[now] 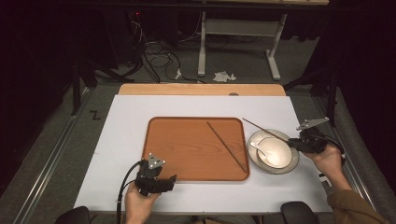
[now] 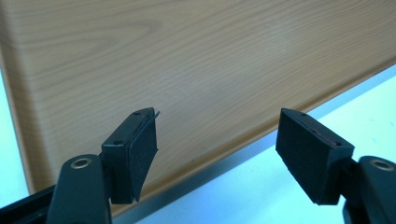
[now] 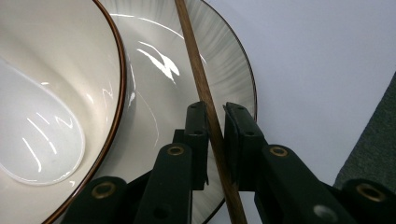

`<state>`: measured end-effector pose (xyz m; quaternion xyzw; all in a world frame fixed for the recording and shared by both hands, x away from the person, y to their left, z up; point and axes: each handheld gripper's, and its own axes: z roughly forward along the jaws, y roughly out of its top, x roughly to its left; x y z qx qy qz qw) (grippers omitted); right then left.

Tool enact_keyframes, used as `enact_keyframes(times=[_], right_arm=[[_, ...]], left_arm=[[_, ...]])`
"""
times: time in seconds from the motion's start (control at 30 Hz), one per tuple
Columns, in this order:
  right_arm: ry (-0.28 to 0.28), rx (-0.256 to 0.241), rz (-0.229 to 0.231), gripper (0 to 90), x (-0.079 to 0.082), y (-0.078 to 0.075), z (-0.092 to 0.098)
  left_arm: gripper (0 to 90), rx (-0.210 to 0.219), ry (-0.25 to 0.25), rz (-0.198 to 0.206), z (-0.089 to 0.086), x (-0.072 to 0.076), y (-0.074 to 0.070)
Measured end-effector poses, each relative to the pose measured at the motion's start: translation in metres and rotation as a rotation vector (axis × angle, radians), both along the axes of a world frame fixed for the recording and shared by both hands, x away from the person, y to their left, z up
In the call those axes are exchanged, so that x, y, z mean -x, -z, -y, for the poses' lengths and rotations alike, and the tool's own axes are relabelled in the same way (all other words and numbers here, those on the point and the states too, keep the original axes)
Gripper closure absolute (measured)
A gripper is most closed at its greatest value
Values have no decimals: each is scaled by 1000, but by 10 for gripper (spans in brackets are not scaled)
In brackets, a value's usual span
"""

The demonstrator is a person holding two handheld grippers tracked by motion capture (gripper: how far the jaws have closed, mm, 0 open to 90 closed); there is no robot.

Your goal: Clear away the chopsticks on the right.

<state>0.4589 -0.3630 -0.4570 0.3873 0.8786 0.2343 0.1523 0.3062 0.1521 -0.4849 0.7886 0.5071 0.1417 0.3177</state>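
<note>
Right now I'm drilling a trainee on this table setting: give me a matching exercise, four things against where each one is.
Things:
1. loose chopstick
2. held chopstick
3. spoon
4. left tongs

Places:
A. in the bowl
B. lying on the tray
C. open, over the tray's near edge
D. clamped in the right tongs

Pairs: 1-B, 2-D, 3-A, 4-C

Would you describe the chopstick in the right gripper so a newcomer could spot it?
Start at the wooden tray, then look right to the plate. The chopstick slants over its rim, clamped by the right gripper; its twin lies loose on the tray.
</note>
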Motion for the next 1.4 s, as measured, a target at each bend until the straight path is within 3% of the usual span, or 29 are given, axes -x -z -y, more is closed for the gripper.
enact_keyframes(times=[0.4, 0.8, 1.4], right_arm=[[-18, 23, 10, 847, -9, 3, -3], [-3, -11, 42, 852, -4, -4, -6], [28, -76, 107, 853, 28, -35, -7]], left_arm=[[292, 0, -29, -2, -4, 5, 1], [292, -1, -13, -4, -1, 3, 1], [292, 7, 73, -5, 13, -11, 1]])
